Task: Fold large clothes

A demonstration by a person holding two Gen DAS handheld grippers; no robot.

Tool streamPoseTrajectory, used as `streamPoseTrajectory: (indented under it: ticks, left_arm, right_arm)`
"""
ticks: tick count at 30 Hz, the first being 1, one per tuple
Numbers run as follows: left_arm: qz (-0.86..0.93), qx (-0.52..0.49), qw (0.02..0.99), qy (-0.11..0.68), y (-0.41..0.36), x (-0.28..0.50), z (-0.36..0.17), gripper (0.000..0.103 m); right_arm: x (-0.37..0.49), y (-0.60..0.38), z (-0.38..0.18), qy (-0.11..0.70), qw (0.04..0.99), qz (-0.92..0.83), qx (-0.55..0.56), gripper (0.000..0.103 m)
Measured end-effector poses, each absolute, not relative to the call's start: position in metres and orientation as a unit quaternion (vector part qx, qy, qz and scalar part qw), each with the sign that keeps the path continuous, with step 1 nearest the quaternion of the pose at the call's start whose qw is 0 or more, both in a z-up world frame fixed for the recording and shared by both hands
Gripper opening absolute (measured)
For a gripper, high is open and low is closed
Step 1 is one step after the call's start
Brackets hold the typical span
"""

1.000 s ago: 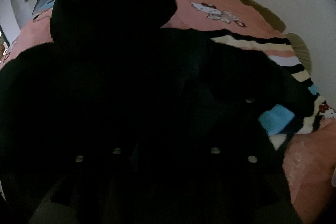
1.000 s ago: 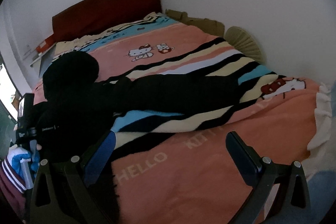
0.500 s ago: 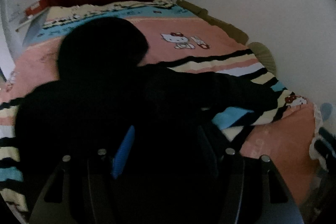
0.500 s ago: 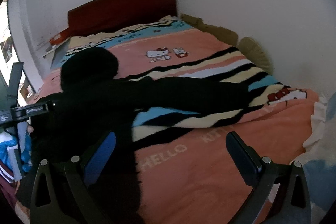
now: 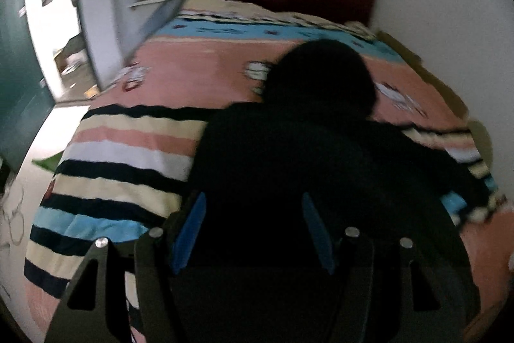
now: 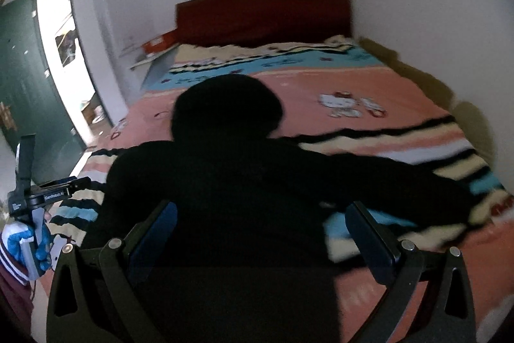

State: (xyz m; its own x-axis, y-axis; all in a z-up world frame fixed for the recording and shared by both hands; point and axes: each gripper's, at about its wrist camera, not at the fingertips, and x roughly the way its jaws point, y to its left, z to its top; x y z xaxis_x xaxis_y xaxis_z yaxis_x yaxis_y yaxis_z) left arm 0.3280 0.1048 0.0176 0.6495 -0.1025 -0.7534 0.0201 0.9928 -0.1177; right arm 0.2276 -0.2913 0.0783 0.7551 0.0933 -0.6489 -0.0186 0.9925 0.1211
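Item: black hooded garment (image 6: 244,182), large. It lay flat on the bed, hood toward the headboard (image 6: 263,15), one sleeve stretched out to the right across the striped band of the blanket (image 5: 128,156).

Left gripper (image 5: 253,227): jaws had just been opening and stood partly apart above the garment's lower body, nothing pinched between the blue pads. Right gripper (image 6: 263,237): jaws wide, empty, hovering over the same hem area.

Step, as judged: the spread looked done and both tools were clear of the cloth. The first fold probably came next. That would call for reaching out to the extended sleeve and pinching it near the cuff to bring it across the chest.

Surface: soft pink cartoon-print blanket, likely to drag with the cloth.

Room: white walls, dark green door (image 6: 22,92) open to the left, red box (image 6: 159,42) beside the headboard.
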Motion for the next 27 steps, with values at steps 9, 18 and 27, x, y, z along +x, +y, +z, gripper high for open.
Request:
streamPoseTrajectory:
  ticks: [9,18,27]
  left_arm:
    - [-0.026,-0.079,0.901,0.425,0.106,0.403,-0.038,0.061]
    - [-0.016,-0.006,0.889,0.458,0.063,0.432,-0.106,0.066]
    - [-0.006,0.034,0.873,0.487,0.048,0.438,-0.125,0.069]
  right_arm:
    - [0.347,-0.227,0.012,0.398,0.916,0.055,0.019,0.102]
    - [0.400,-0.228,-0.082,0.471,0.881,0.045,0.006,0.102]
    - [0.408,-0.246,-0.128,0.515,0.855,0.039,0.047,0.102]
